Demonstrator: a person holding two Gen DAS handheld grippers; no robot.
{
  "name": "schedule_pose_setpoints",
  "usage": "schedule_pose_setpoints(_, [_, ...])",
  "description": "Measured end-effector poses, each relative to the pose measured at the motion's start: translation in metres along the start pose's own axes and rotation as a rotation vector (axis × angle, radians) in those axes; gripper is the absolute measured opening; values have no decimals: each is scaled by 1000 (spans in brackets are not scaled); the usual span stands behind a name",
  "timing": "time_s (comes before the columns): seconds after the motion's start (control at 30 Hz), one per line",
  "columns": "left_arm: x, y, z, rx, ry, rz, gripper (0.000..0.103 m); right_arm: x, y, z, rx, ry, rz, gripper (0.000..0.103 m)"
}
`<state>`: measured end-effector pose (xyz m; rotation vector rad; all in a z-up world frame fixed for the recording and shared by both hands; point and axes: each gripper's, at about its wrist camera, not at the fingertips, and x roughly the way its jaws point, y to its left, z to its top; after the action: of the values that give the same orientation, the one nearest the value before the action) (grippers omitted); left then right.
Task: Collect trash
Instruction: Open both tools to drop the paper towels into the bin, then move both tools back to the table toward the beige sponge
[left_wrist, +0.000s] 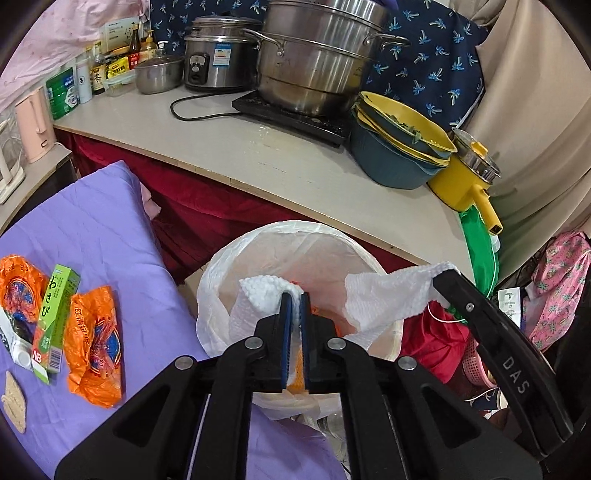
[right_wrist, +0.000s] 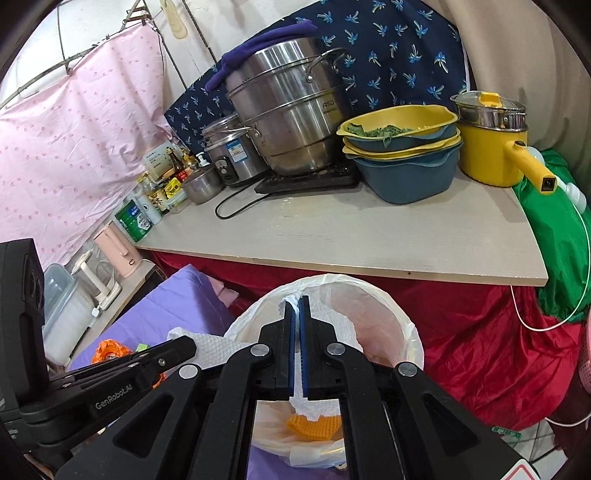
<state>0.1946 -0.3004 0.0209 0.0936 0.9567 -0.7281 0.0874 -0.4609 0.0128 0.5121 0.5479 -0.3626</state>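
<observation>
Both the left tool (left_wrist: 294, 295) and the right tool (right_wrist: 298, 300) pinch white paper towels (left_wrist: 258, 295) between nearly closed jaws, directly above the lined trash bin (left_wrist: 229, 266).

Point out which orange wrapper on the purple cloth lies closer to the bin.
The orange wrapper right of the green wasabi box is closer to the lined bin. The other orange wrapper lies beyond the box, farther left.

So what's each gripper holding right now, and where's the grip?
Each pinches a white paper towel by its top edge over the bin: left gripper, left towel; right gripper, right towel.
</observation>
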Motion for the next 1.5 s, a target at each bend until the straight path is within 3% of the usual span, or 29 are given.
schedule_pose_setpoints(0.03, [1, 1, 1, -3, 0, 6, 19, 0, 0, -1, 3, -5, -3, 7])
schedule_pose_setpoints(0.07, [0, 3, 1, -9, -9, 10, 35, 0, 1, -1, 1, -7, -5, 10])
schedule_pose_setpoints(0.1, [-2, 4, 1, -15, -22, 18, 45, -1, 0, -1, 0, -9, -5, 12])
schedule_pose_setpoints(0.13, [-4, 6, 2, -20, -39, 29, 52, -1, 1, -1, 2, -11, -6, 19])
schedule_pose_setpoints(0.2, [-10, 8, 4, -23, -61, 41, 56, -3, 3, 0, 5, -23, -5, 30])
schedule_pose_setpoints(0.47, [-33, 23, 5, -41, -116, 75, 56, -16, 23, 1, -24, -44, 15, 34])
schedule_pose_setpoints(0.93, [-83, 60, -13, -53, -208, 206, 56, -29, 78, -25, -113, -21, 69, 41])
schedule_pose_setpoints(1.27, [-113, 102, -36, -111, -230, 276, 56, -31, 123, -47, -169, 16, 125, 43])
schedule_pose_setpoints(1.5, [-132, 157, -67, -204, -217, 354, 56, -24, 159, -75, -219, 73, 165, 44])
